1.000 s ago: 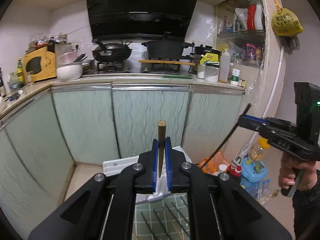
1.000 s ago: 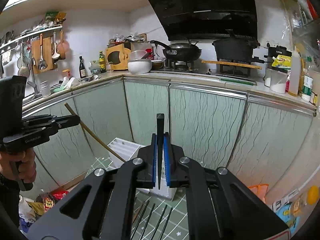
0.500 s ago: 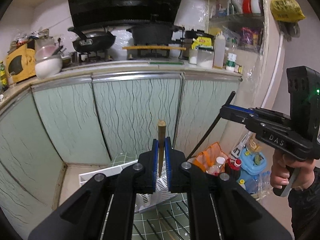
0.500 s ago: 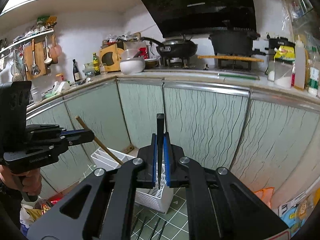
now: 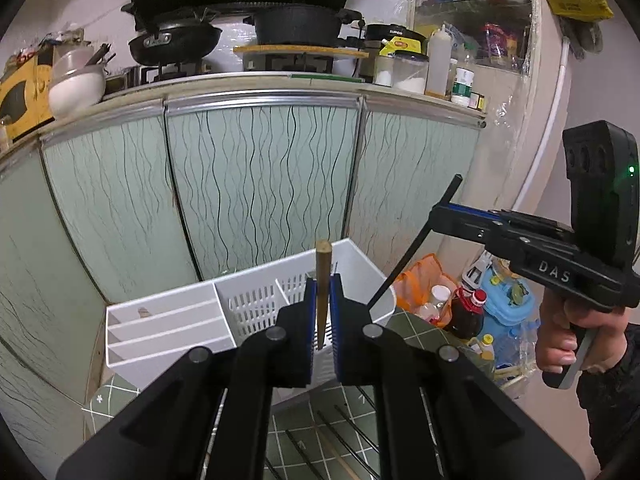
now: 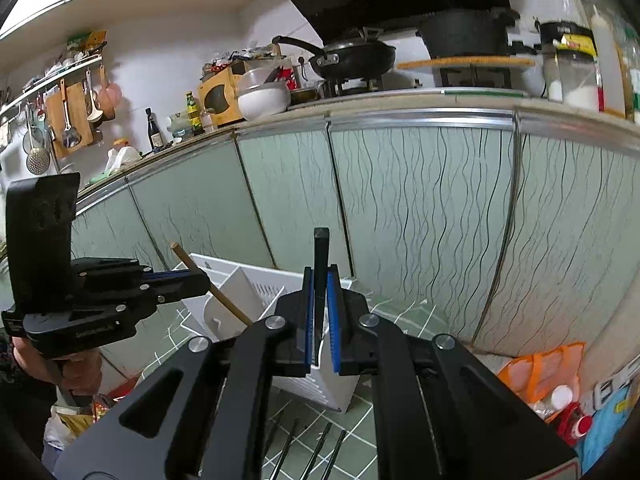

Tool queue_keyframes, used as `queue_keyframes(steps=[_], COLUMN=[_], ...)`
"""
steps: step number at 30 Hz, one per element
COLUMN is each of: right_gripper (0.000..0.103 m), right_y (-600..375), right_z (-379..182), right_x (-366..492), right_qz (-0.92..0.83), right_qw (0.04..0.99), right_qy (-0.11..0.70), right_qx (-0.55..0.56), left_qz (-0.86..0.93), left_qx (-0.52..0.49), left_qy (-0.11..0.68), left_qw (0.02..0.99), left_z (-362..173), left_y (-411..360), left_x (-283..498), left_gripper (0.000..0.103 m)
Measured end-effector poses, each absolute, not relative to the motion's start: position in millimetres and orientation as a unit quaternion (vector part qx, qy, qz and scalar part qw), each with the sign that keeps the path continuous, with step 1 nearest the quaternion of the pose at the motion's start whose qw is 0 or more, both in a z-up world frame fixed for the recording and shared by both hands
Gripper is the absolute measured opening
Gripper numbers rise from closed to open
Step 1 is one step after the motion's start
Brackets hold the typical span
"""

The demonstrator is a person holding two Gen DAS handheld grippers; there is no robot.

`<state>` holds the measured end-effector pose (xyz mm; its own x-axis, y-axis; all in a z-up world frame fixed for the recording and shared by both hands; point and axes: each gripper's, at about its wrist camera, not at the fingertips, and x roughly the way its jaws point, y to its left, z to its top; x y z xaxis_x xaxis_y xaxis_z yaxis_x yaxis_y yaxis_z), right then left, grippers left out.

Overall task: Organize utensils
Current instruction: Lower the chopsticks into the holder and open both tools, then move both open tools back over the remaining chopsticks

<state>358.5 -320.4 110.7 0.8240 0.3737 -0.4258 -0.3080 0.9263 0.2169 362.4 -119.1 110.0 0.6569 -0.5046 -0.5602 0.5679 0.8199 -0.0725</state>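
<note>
My left gripper [image 5: 320, 308] is shut on a wooden chopstick [image 5: 322, 272] that stands upright between its blue pads, right in front of the white slotted organizer [image 5: 160, 312]. My right gripper [image 6: 321, 304] is shut on a black chopstick [image 6: 321, 256], also upright, above the organizer [image 6: 236, 284]. In the left wrist view the right gripper [image 5: 436, 214] hovers to the right, and its black chopstick [image 5: 412, 256] slants down toward the basket's right rim. In the right wrist view the left gripper [image 6: 204, 280] holds the wooden chopstick [image 6: 228, 304] over the organizer's left part.
Several loose chopsticks [image 5: 344, 436] lie on the green tiled mat [image 6: 400, 312] below the grippers. Green wavy-lined cabinet doors [image 5: 256, 184] stand close behind the organizer. An orange bag [image 5: 424, 280] and bottles [image 5: 468, 312] crowd the floor at the right. A hand [image 5: 568, 340] grips the right tool.
Both grippers have come down and closer to the organizer, which now fills more of each view. Each still holds its chopstick in the same way.
</note>
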Motion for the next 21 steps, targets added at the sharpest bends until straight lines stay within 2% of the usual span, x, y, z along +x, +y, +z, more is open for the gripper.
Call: queue_keyframes(steps=[5,6,8,9,10,11,12,13,18,21], right_gripper=[0.008,0.011,0.025,0.039,0.047,0.048,0.054,0.066,0.094,0.095], right_y=[-320,-320,-323,-326,-328,-330,-331,-332,-330,-328], right_z=[98,97,95,95,95,96,96,97,98,95], right_x=[358,356,352,350,348,345,342,338,315,301], right_qz=[0.167,0.164,0.158,0.155,0.156,0.157,0.155,0.151,0.133,0.125], right_qw=[0.95,0.951,0.951,0.951,0.951,0.951,0.952,0.953,0.96,0.961], right_qy=[0.254,0.255,0.257,0.256,0.255,0.254,0.253,0.252,0.241,0.244], right_qx=[0.07,0.068,0.069,0.071,0.074,0.076,0.077,0.076,0.045,0.031], left_qz=[-0.285,-0.281,-0.28,-0.275,-0.271,-0.27,-0.265,-0.262,-0.242,-0.229], left_qx=[0.045,0.044,0.041,0.039,0.037,0.038,0.04,0.042,0.073,0.085], left_qy=[0.284,0.28,0.276,0.269,0.257,0.252,0.255,0.257,0.25,0.247], left_qw=[0.914,0.917,0.918,0.922,0.927,0.929,0.929,0.929,0.934,0.938], left_z=[105,105,107,109,112,114,115,116,118,117], left_y=[-111,-108,-105,-102,-99,-96,-95,-94,-90,-85], left_x=[361,359,356,353,350,346,345,344,325,312], left_gripper=[0.01,0.018,0.07,0.094,0.094,0.094,0.095,0.097,0.099,0.099])
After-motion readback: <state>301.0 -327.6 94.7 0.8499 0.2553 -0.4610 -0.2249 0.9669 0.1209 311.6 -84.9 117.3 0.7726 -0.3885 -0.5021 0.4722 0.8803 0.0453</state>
